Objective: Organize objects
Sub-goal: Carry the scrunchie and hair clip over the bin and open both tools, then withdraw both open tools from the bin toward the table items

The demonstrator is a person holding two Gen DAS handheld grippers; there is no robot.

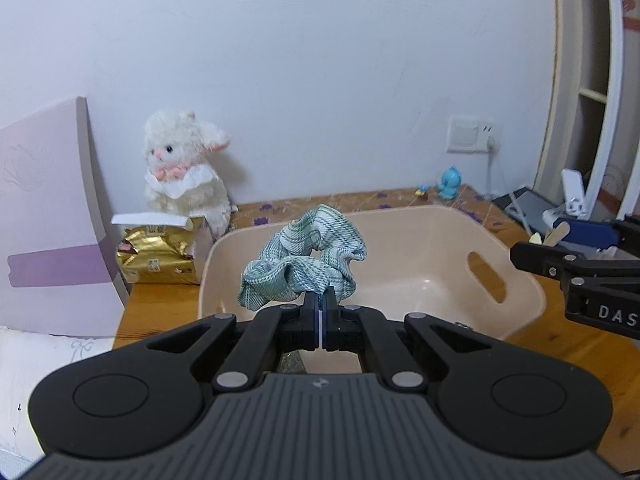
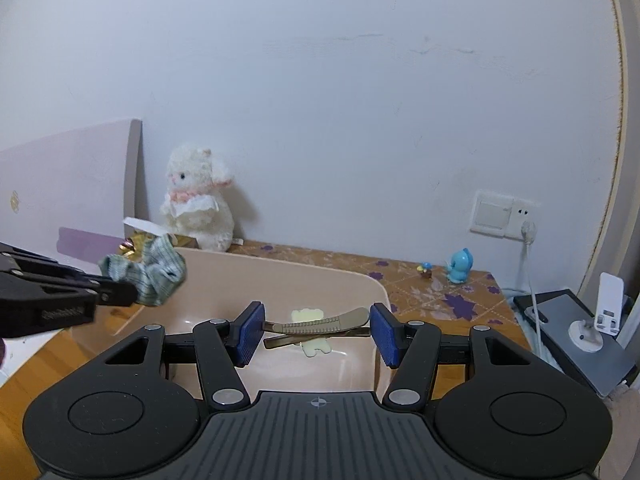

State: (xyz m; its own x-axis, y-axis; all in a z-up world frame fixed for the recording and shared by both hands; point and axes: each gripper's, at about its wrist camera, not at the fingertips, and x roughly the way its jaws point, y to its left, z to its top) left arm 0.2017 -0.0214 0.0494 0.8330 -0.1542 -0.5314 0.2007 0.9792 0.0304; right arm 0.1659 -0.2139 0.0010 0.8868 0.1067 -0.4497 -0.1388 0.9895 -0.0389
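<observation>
My left gripper (image 1: 321,304) is shut on a green plaid scrunchie (image 1: 304,258) and holds it above the near rim of a beige plastic basin (image 1: 440,216). The scrunchie also shows in the right wrist view (image 2: 150,276) at the basin's left edge. My right gripper (image 2: 318,330) is open over the basin (image 2: 320,276). A bronze hair clip with a pale yellow bear (image 2: 316,328) sits between its blue pads (image 2: 251,334), free of both. In the left wrist view the right gripper (image 1: 560,240) enters from the right with the clip's tip showing.
A white plush lamb (image 1: 184,168) and a gold tissue pack (image 1: 160,254) stand behind the basin on the left. A pink board (image 1: 48,208) leans at far left. A blue bird figure (image 2: 460,266), a wall socket with cable (image 2: 504,216) and a phone stand (image 2: 600,316) are on the right.
</observation>
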